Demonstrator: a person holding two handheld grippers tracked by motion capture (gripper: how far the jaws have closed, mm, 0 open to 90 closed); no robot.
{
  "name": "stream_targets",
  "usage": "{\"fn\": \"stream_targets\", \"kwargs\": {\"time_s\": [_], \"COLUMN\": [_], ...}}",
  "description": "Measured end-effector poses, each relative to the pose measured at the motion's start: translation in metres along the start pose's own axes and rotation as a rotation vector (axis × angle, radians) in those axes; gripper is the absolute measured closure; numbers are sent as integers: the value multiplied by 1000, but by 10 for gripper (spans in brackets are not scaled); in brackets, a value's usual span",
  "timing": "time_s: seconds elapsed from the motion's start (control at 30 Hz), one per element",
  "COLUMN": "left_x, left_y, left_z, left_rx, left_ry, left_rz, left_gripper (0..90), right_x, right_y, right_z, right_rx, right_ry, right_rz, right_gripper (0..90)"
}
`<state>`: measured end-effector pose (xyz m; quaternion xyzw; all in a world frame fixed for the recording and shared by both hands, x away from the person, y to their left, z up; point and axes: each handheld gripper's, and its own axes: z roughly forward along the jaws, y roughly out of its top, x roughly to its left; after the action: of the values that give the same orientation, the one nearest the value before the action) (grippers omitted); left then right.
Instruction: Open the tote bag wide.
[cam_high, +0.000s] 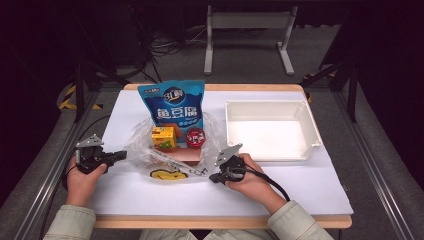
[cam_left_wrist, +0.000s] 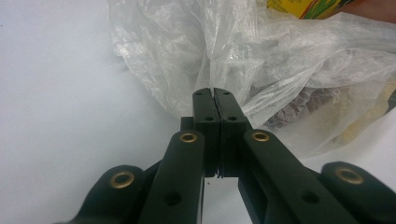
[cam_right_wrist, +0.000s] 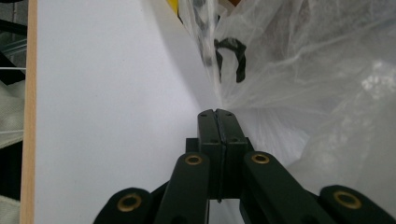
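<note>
Clear bag (cam_high: 172, 150) of snacks sits mid-table (cam_high: 300, 185), left of white bin (cam_high: 272, 130). Left gripper (cam_left_wrist: 215, 93) closed at bag's left edge, film apparently pinched. Right gripper (cam_right_wrist: 217, 113) closed at right edge; grip on film unclear.

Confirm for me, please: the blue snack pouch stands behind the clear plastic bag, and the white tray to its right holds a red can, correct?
Not quite. The white tray is empty, as the high view shows. The red can sits in the clear plastic bag, beside the yellow carton. The blue snack pouch does stand behind the bag.
</note>
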<state>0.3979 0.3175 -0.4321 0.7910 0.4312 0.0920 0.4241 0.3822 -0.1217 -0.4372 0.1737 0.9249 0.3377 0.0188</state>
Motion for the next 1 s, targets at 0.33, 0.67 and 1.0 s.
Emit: {"fn": "stream_targets", "kwargs": {"time_s": [0.33,0.67,1.0], "left_x": [-2,-2,-2], "left_y": [1,1,1], "left_z": [1,0,0], "left_rx": [-2,-3,-3], "left_ry": [-5,-6,-9], "left_rz": [8,13,18], "left_gripper": [886,882,875], "right_x": [5,1,-10], "right_y": [11,35,41], "right_z": [-28,-34,-13], "right_rx": [-150,-275,-238], "right_ry": [-17,-84,-121], "right_rz": [-10,0,26], "right_gripper": [875,600,467]}}
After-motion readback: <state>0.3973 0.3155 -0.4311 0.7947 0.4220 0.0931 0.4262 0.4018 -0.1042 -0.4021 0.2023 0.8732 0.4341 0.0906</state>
